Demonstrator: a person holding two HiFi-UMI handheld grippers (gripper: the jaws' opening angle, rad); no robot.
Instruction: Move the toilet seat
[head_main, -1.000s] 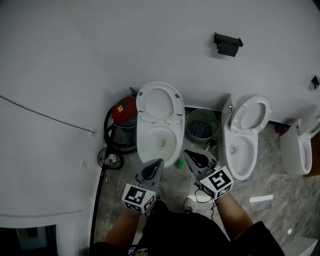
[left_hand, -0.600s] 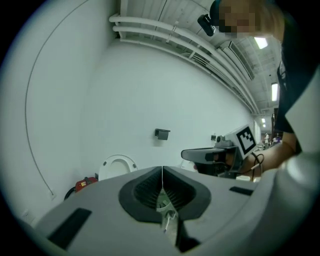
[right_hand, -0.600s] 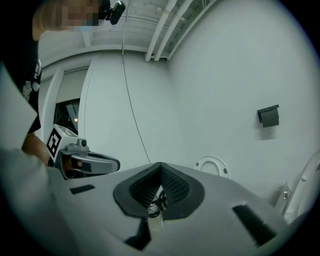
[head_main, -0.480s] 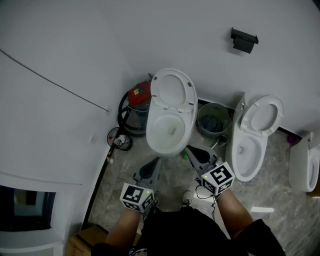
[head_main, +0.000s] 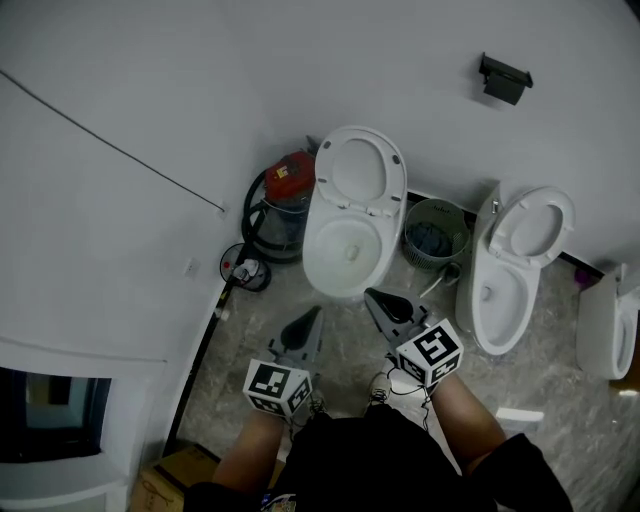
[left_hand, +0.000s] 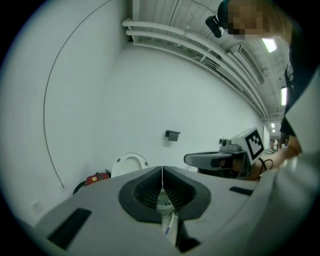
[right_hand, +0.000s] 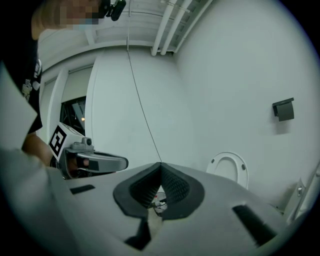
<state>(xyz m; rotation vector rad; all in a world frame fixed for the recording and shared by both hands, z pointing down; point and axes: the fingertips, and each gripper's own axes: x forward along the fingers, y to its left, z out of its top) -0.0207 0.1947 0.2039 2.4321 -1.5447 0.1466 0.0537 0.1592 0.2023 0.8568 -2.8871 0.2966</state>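
- Now, in the head view, the left gripper (head_main: 316, 314) and right gripper (head_main: 372, 295) are hanging just on the near side of the toilet bowl (head_main: 345, 250); the toilet seat (head_main: 360, 170) is standing raised against the far wall.
- Left gripper view: its jaws are pressing together, empty.
- Right gripper view: its jaws are likewise meeting on nothing. The approach seems to be the step in hand; next, one gripper needs spreading and reaching the seat's rim.

Red vacuum (head_main: 290, 178), green basket (head_main: 417, 250)
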